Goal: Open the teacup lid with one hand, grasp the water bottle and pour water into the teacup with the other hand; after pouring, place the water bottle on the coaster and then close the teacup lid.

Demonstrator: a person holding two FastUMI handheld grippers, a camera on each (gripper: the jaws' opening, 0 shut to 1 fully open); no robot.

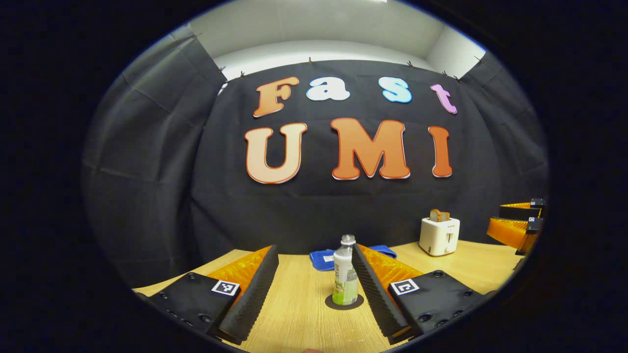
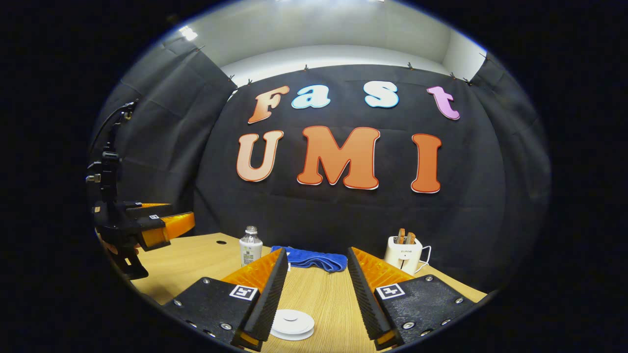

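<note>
the left gripper (image 1: 314, 274) is hovering over the wooden table (image 1: 304, 314) with its fingers spread wide, gripping nothing. the water bottle (image 1: 345, 272) is standing upright on the dark round coaster (image 1: 344, 301), between those fingers and just beside the right-hand one; whether it is touching is hard to tell. the right gripper (image 2: 316, 279) is also gaping wide and empty, low over the white teacup lid (image 2: 292, 323). a blue cloth (image 2: 309, 258) and a white toaster (image 2: 404, 254) are sitting by the back wall.

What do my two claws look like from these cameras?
Both match. The left claw and the right claw each have ribbed wedge fingers on black, screw-studded mounts bearing square black-and-white markers. A thin cable rises above the left claw's body in the right gripper view.
</note>
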